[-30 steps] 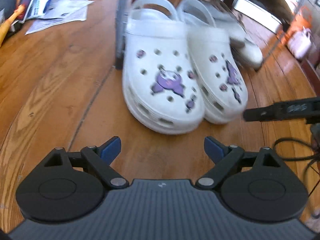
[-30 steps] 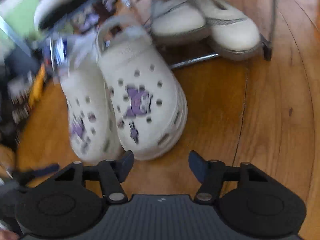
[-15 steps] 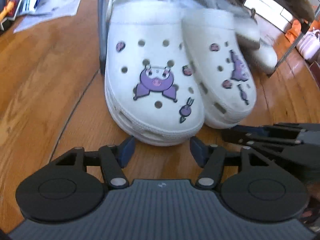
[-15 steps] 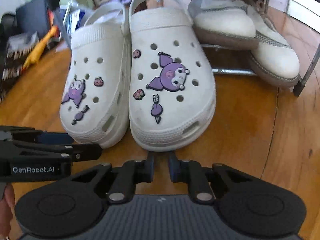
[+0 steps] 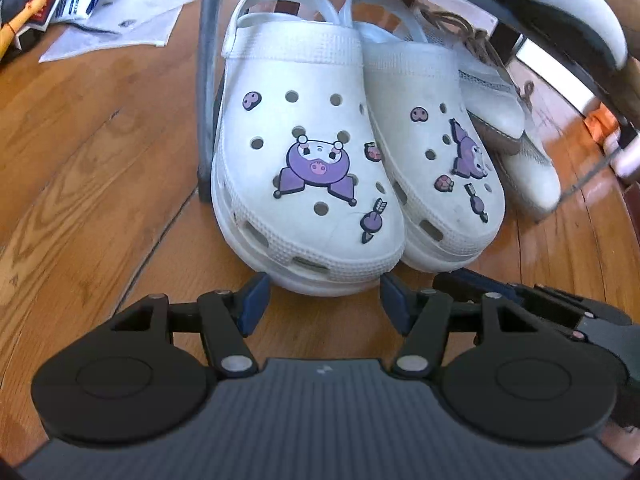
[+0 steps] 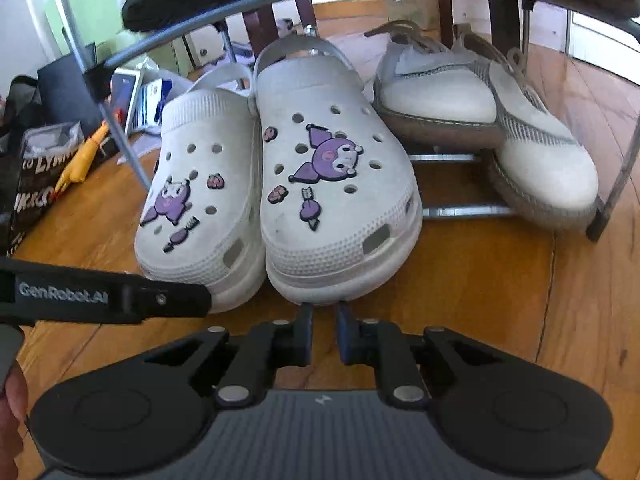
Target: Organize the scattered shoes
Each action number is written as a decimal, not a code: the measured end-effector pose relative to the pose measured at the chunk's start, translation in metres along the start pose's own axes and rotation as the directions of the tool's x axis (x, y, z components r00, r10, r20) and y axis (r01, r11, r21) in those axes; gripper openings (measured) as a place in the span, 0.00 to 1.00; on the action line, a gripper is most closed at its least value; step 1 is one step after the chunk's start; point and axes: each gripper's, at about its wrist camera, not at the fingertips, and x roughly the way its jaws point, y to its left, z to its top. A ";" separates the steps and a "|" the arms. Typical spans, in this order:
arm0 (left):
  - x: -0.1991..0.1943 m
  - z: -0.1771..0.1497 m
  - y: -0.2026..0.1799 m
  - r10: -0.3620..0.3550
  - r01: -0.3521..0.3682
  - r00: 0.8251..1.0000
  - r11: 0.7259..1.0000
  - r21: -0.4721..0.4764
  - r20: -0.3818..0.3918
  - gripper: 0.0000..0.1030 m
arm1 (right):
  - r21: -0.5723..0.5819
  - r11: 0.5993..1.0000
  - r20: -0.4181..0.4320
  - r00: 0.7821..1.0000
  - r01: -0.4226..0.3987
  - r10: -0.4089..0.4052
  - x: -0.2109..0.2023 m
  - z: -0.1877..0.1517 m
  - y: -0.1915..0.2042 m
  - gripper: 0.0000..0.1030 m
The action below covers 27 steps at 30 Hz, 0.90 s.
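Two white clogs with purple charms stand side by side on the wood floor, heels under a metal shoe rack. In the left wrist view my left gripper [image 5: 322, 300] is open, its fingertips either side of the toe of the left clog [image 5: 304, 168]; the right clog [image 5: 436, 160] stands beside it. In the right wrist view my right gripper [image 6: 324, 334] is nearly closed, empty, just short of the toe of the right clog [image 6: 332, 200]. The left clog [image 6: 200, 200] and the left gripper's finger [image 6: 104, 298] show at left.
A pair of cream lace-up shoes [image 6: 480, 132] sits on the rack's lower rails to the right. The rack's grey post [image 5: 206, 80] stands left of the clogs. Another shoe [image 5: 572, 12] rests on the upper shelf. Papers and bags [image 5: 100, 8] lie at far left.
Both grippers moved closer to the clogs' toes. The left gripper narrowed around the left clog's toe. The right gripper went from open to nearly closed.
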 end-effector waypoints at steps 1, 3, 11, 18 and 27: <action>0.003 0.002 0.002 -0.003 0.003 1.000 1.000 -0.010 -0.002 0.59 | 0.015 1.000 0.011 1.000 -0.012 0.012 0.004 0.002 -0.003 0.14; 0.008 0.006 0.002 -0.004 0.003 1.000 1.000 -0.019 -0.019 0.60 | 0.027 0.999 0.013 0.999 -0.038 0.038 0.008 0.004 -0.008 0.19; -0.033 -0.015 -0.005 0.106 -0.103 0.992 0.994 0.047 -0.070 0.96 | -0.004 1.000 -0.073 0.997 -0.012 0.012 -0.023 -0.004 0.012 0.59; -0.138 -0.013 -0.037 0.185 -0.197 0.980 0.956 0.218 0.075 1.00 | 0.020 0.995 -0.068 0.993 0.098 -0.096 -0.116 0.009 0.038 0.76; -0.278 -0.006 -0.068 0.274 -0.363 0.912 0.886 0.289 0.306 1.00 | 0.135 0.975 0.071 0.980 0.177 -0.188 -0.266 0.030 0.087 0.94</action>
